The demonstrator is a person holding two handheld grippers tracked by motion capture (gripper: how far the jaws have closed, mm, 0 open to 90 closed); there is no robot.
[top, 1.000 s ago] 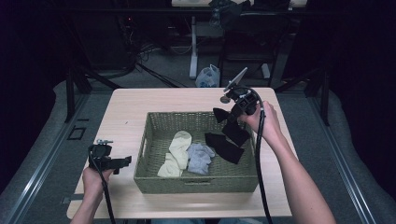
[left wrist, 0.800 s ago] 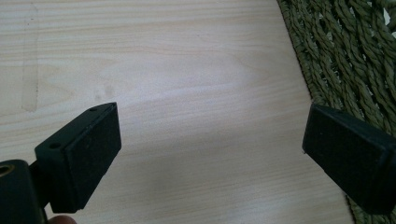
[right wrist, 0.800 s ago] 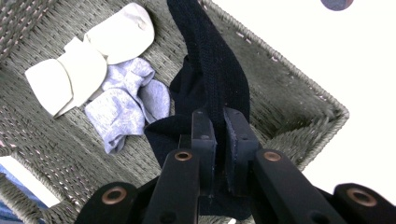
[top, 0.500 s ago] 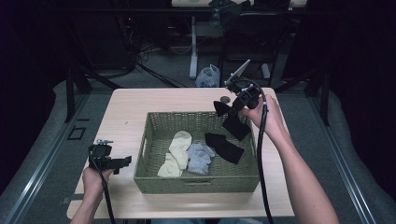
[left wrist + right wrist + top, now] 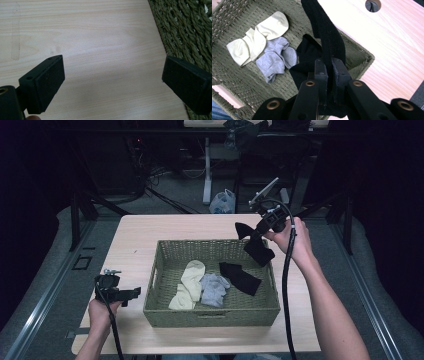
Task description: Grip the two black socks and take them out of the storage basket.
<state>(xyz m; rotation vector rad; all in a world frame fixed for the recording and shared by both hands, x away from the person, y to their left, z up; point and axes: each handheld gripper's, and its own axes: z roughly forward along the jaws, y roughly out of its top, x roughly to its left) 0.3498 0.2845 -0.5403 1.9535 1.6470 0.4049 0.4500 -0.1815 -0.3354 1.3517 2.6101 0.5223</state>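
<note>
Because the right tongs (image 5: pixel 327 75) pinch the black sock (image 5: pixel 324 32) by one narrow fold above the wicker basket's (image 5: pixel 210 310) far right corner, it may slip free, while the left tongs (image 5: pixel 112 82) rest spread over the surface (image 5: pixel 100 37).

Cream socks (image 5: pixel 187 284): lay in the basket's left part.
Grey sock (image 5: pixel 214 289): lay touching them.
Plastic bag (image 5: pixel 222 202): on floor behind the table.

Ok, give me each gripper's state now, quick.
Left gripper: open, holding nothing, over the table.
Right gripper: closed on a black sock, above the basket.
</note>
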